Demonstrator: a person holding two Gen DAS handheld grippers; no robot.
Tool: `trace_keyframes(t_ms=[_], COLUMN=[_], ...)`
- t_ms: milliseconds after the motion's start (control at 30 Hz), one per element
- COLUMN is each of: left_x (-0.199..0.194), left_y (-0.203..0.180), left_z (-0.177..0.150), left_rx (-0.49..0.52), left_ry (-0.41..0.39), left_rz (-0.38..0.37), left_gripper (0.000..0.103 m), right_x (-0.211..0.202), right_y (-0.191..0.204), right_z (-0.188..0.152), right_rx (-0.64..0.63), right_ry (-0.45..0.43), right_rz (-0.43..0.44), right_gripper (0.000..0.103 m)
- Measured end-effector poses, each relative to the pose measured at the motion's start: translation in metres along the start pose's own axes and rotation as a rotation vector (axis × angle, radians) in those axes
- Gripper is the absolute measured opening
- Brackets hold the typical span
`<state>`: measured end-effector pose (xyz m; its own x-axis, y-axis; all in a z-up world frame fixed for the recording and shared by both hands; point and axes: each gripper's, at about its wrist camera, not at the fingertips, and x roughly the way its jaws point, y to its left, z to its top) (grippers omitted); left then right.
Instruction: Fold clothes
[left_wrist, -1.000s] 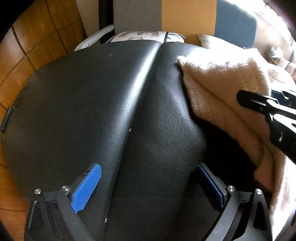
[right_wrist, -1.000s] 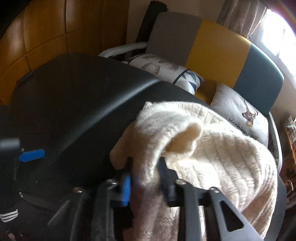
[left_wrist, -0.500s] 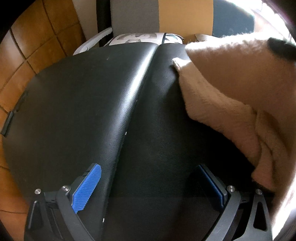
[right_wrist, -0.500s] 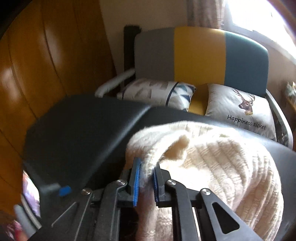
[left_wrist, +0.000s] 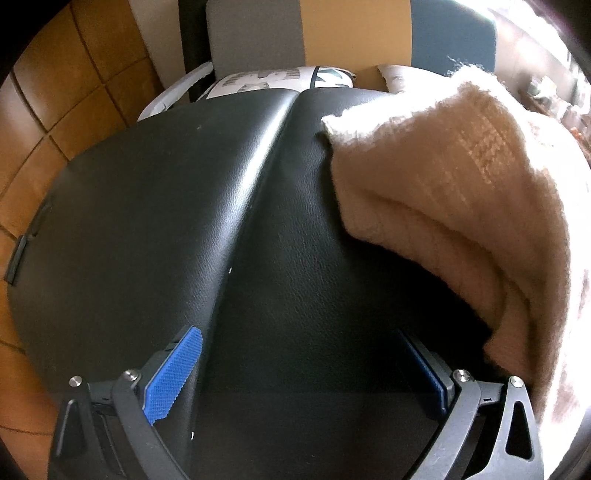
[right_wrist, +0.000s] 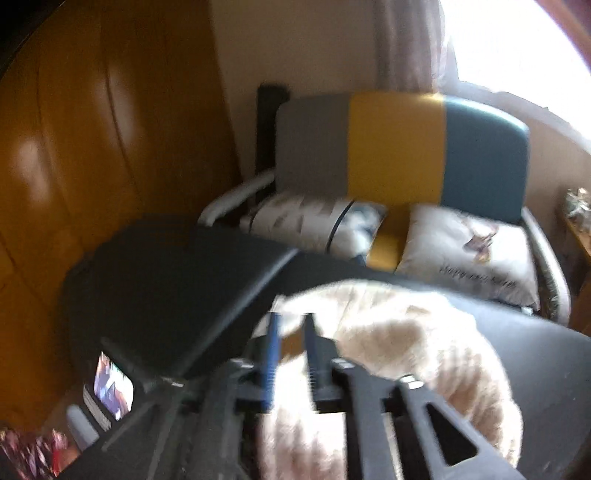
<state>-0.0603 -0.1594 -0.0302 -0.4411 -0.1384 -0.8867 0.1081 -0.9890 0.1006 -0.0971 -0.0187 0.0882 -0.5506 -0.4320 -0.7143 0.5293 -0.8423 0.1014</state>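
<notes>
Domestic living room. Indicators: a grey, yellow and teal armchair (right_wrist: 402, 147) against the wall, two printed cushions (right_wrist: 469, 247) on its seat, a curtained window (right_wrist: 517, 40) behind its right side, wood panelling (right_wrist: 103, 147) to its left, a black padded leather surface (left_wrist: 221, 229) in front.

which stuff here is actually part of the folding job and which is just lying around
Part of the job:
- cream knit garment
- black padded surface it lies on
- left tool, open and empty
- right tool, nearly shut; blur hides whether it grips the knit

Just lying about:
- patterned cushion
- deer-print cushion
- grey, yellow and teal chair
- small lit screen
</notes>
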Motion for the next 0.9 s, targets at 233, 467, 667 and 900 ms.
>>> trace_keyframes(t_ms=[233, 467, 667, 900], left_x=[0.002, 0.007, -0.002, -0.005], left_y=[0.026, 0.048, 0.04, 0.022], left_z=[-0.002, -0.007, -0.001, 0.018], left_rx=[-0.068, -0.109, -0.099, -0.075], left_ry=[0.002, 0.024, -0.018, -0.066], left_rz=[0.016, 0.01, -0.006, -0.08], left_gripper=[0.103, 0.103, 0.103, 0.103], right_x=[0.039, 0.073, 0.015, -0.077], right_y=[0.022, 0.03, -0.029, -0.097], right_z=[-0.012, -0.015, 0.001, 0.01], right_rx=[-0.126, -0.172, 0.165, 0.388], right_ry=[0.124, 0.154, -0.043, -0.276], right_rz=[-0.041, -0.071, 0.125, 0.286], right_gripper=[0.029, 0.01, 0.008, 0.006])
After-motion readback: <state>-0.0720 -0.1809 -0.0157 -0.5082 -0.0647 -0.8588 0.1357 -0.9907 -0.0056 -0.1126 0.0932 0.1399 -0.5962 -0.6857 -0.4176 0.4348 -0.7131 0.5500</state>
